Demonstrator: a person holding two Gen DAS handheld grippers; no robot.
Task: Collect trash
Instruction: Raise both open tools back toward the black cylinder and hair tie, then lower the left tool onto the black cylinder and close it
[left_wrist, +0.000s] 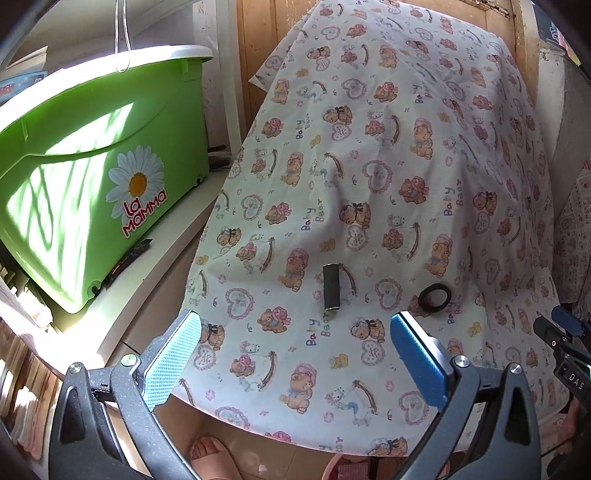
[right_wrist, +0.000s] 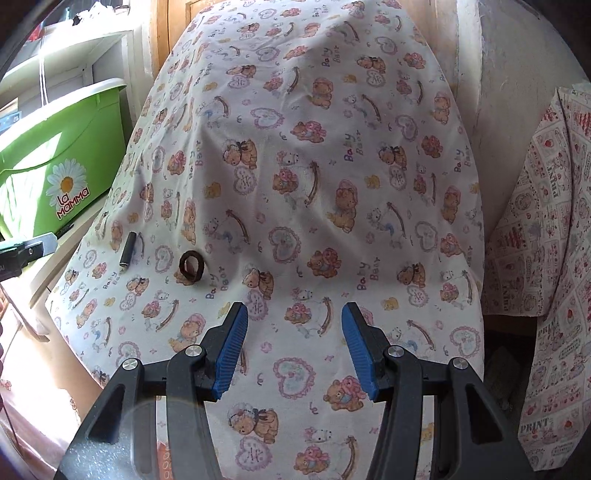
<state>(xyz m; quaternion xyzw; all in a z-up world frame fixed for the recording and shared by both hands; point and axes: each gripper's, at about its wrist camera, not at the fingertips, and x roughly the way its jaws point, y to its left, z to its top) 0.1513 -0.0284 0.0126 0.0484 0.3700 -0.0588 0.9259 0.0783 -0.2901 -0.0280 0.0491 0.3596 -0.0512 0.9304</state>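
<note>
**Ana:** Left wrist view has both bits of trash out in the open: a small dark cylinder lying flat on the bear-print cloth, and a black ring just to its right, the two near each other but not touching.

**Ben:** And that cloth is draped over a tabletop, I'd say, so they sit proud of a soft surface. Easy to spot, fiddly to pinch.

**Ana:** That may be why the left claw is spread as wide as it is, empty, angled down with the cylinder ahead of the gap. Nothing between the pads, no contact.

**Ben:** Over on the right wrist view, the right claw is roughly half parted, also empty. The ring sits up and to its left, tilted up on its edge, with the cylinder further left.

**Ana:** So my guess: the left takes the cylinder, the right takes the ring. A ring that thin hardly needs a wide mouth.

**Ben:** Risk is catching cloth along with it. Loose fabric bunches.

**Ana:** Agreed. And the green bucket with the daisy label stands off to the left on a white shelf, beside the cloth. Whether that's the trash bin, I can't tell.

**Ben:** Down at the bottom, a person's foot in a pink slipper shows beneath the cloth's edge.
</note>
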